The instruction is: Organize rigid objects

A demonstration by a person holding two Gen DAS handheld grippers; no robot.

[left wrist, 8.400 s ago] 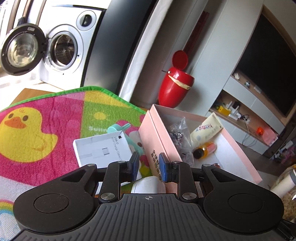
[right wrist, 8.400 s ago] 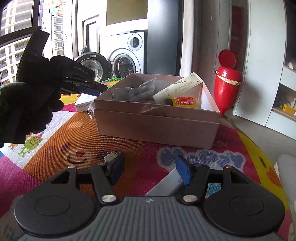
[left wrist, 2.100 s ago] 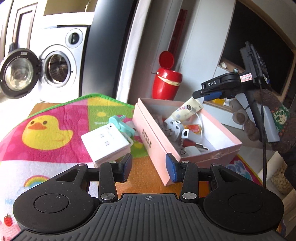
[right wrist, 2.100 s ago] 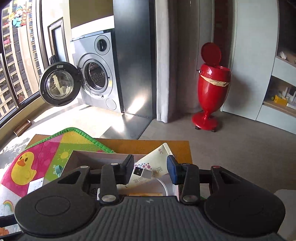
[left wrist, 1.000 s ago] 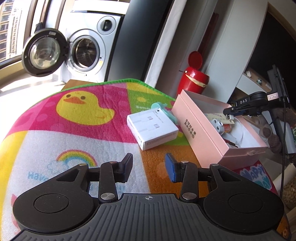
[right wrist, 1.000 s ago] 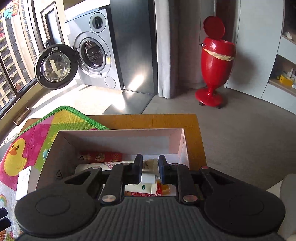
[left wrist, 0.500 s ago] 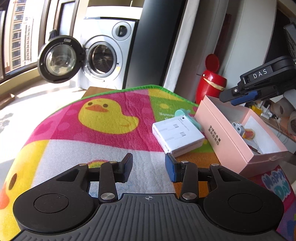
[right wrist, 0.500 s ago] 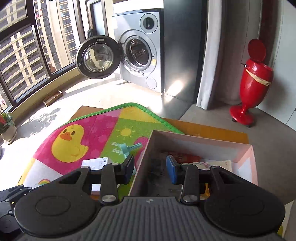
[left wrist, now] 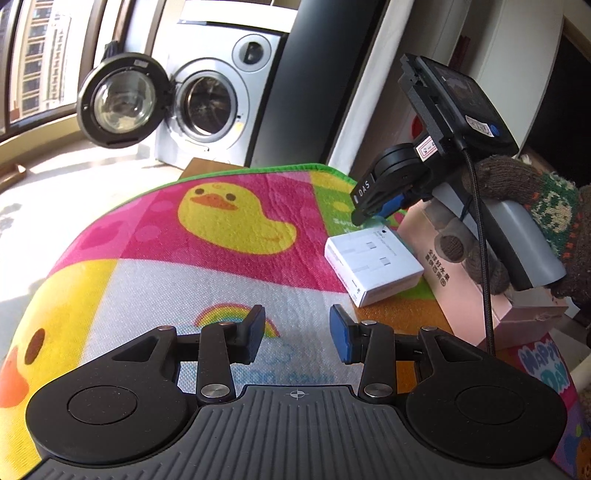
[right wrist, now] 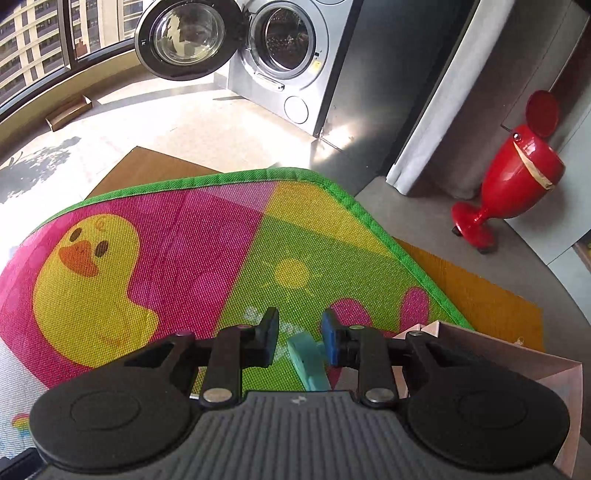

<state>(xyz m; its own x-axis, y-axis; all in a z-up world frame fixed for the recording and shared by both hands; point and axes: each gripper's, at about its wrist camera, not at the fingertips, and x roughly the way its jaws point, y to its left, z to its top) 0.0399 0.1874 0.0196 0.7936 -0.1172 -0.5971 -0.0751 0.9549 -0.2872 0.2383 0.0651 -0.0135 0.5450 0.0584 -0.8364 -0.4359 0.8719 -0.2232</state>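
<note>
Plainly "DAS" on right tool, closing around teal piece; left tool apart.

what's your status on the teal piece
Left gripper open, empty, over the mat. Right gripper jaws just closing around teal piece, not yet pinched. White box and pink box alongside, nothing blocking.

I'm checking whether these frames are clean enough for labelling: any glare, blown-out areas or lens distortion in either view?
Left wrist view: sunlight washes out the floor beside the washing machine; fisheye bends the play mat into a dome; the white box stays sharp. Right wrist view: sunlit floor glares below the washer door; a bright reflection on the steel panel; edges curve strongly.
</note>
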